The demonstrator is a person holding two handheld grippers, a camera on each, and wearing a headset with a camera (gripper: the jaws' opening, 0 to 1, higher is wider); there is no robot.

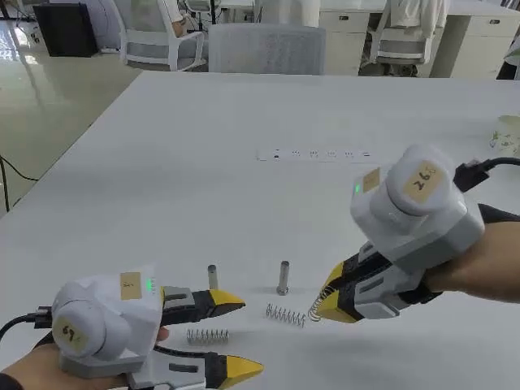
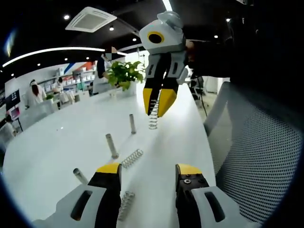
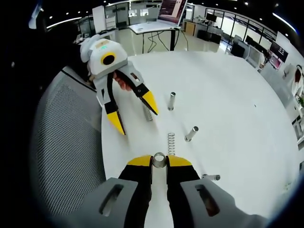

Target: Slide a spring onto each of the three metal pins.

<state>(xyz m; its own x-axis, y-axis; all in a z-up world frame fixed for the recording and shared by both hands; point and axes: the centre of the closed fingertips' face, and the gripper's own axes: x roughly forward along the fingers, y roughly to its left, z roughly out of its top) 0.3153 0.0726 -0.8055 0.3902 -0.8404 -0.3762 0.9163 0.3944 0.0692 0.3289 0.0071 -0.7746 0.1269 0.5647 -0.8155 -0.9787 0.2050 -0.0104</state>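
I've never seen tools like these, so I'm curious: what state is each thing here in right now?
Left gripper: open, holding nothing.
Right gripper: shut on held spring.
Held spring: pinched between the right jaws, off the pins.
Loose springs: two, lying on the table.
Pins: three, upright, all bare.

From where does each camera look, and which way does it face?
Head view: from the person's head, down at the table; left gripper, right gripper and a forearm show.
Left gripper view: low, along its open jaws toward the right gripper.
Right gripper view: along its jaws, shut on a spring, toward the left gripper.
Both gripper views share the three pins.
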